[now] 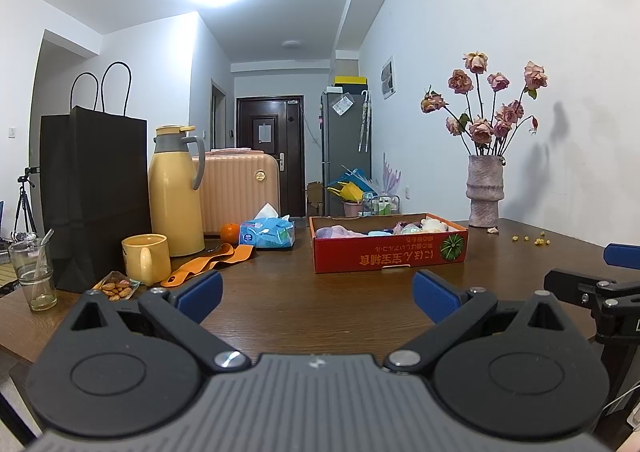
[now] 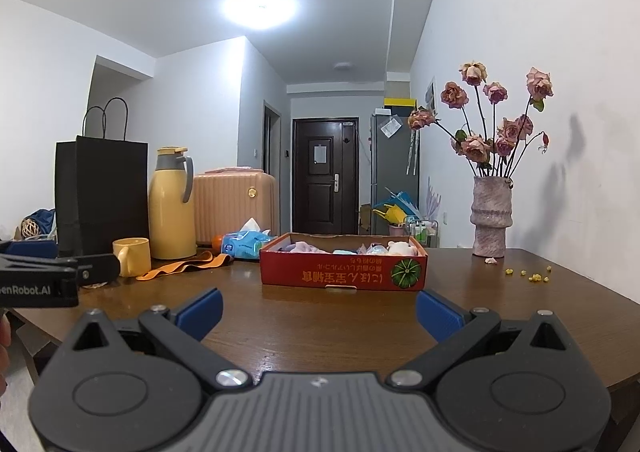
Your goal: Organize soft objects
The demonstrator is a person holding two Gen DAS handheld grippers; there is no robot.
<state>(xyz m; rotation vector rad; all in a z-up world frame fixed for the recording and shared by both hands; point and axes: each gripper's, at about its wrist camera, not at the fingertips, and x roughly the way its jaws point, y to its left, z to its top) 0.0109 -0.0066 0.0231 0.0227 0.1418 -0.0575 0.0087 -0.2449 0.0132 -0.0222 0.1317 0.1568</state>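
A shallow red cardboard box (image 1: 390, 254) stands on the brown table, ahead of both grippers; it also shows in the right wrist view (image 2: 342, 270). Soft things lie in it: a lilac cloth (image 1: 340, 231), a pale blue item (image 1: 380, 233) and a white plush toy (image 1: 434, 225); the plush toy also shows in the right wrist view (image 2: 400, 248). My left gripper (image 1: 318, 298) is open and empty, low over the table before the box. My right gripper (image 2: 318, 312) is open and empty, likewise short of the box. Each gripper's side shows at the other view's edge.
On the left stand a black paper bag (image 1: 94, 191), a yellow thermos jug (image 1: 174, 191), a yellow mug (image 1: 146, 258), a glass (image 1: 34, 276), snacks (image 1: 116, 288), an orange strap (image 1: 212, 262), a tissue pack (image 1: 267, 234) and an orange (image 1: 230, 232). A vase of dried roses (image 1: 484, 187) stands far right.
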